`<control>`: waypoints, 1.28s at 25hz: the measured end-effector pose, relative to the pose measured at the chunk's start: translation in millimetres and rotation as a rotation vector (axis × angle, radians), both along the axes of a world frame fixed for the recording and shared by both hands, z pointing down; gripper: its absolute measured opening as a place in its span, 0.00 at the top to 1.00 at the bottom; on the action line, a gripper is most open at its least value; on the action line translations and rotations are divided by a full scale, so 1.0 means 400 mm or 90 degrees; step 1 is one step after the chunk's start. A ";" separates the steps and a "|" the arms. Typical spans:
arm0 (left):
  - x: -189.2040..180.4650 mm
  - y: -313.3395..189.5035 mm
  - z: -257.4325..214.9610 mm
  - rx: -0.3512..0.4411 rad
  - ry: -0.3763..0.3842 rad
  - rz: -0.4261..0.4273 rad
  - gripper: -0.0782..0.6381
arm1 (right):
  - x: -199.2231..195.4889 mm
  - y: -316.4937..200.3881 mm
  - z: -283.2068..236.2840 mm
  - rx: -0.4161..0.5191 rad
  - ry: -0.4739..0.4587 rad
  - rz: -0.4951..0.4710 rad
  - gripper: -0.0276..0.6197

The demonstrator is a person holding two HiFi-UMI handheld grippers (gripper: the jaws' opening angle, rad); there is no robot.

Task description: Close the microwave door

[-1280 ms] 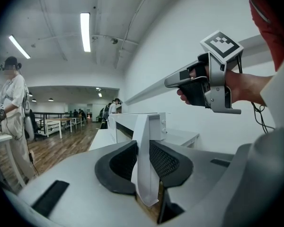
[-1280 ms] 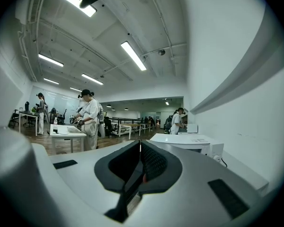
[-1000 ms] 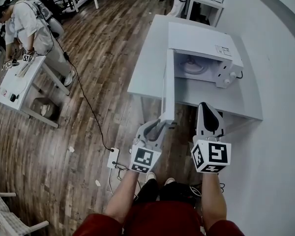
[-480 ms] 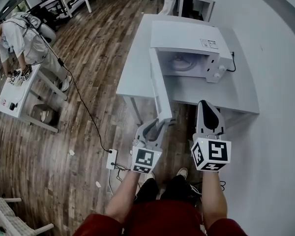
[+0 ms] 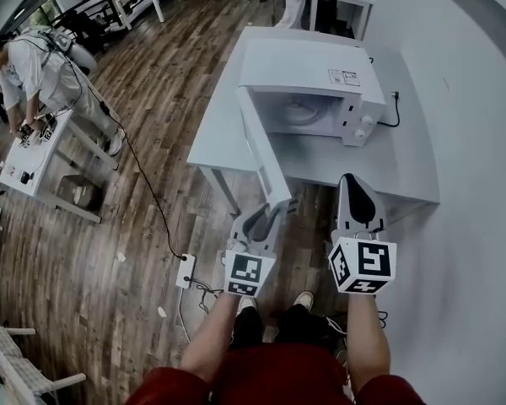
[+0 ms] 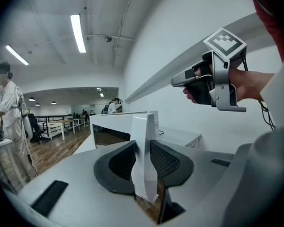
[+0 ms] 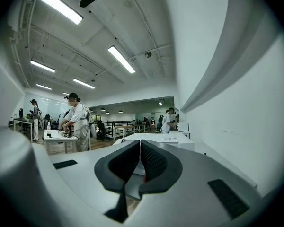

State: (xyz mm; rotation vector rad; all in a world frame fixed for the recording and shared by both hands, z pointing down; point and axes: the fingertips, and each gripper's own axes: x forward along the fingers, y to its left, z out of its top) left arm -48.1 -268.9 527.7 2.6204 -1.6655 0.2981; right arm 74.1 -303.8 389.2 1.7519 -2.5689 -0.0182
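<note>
We stand before the boxy white microwave (image 5: 308, 74) on its long pale grey table (image 5: 405, 171). The white, slab-like microwave door (image 5: 266, 154) hangs wide open, reaching out past the table's near edge toward us. The left gripper (image 5: 272, 213) has the door's free edge between its jaws. They have just been easing wider, yet in the left gripper view the dark ribbed pads (image 6: 119, 162) sit against both faces of the panel with no gap that we can see, so we read it as a grip, and a loosening one. The right gripper (image 5: 354, 184) hovers just beside it over the table's front edge, jaws drawn together on nothing. Against a second ago, the oven has slid leftward in the head view and the door leans more across the frame (we and both grippers seem to have shifted sideways along the table), while the free edge has stayed in the left jaws. In our judgement the closing has scarcely begun: the cavity is still fully exposed, and the whole swing to the latch remains.
</note>
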 end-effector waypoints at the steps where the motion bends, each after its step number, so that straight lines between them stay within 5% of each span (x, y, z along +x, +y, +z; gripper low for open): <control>1: 0.014 -0.006 0.001 0.001 -0.008 0.002 0.73 | 0.010 -0.005 0.002 0.000 -0.002 -0.003 0.91; 15: 0.226 -0.148 0.005 0.005 -0.005 -0.015 0.75 | 0.196 -0.080 0.004 0.009 0.002 -0.004 0.91; 32: 0.440 -0.512 0.005 0.012 0.009 -0.070 0.76 | 0.402 -0.197 0.043 -0.010 0.033 0.009 0.91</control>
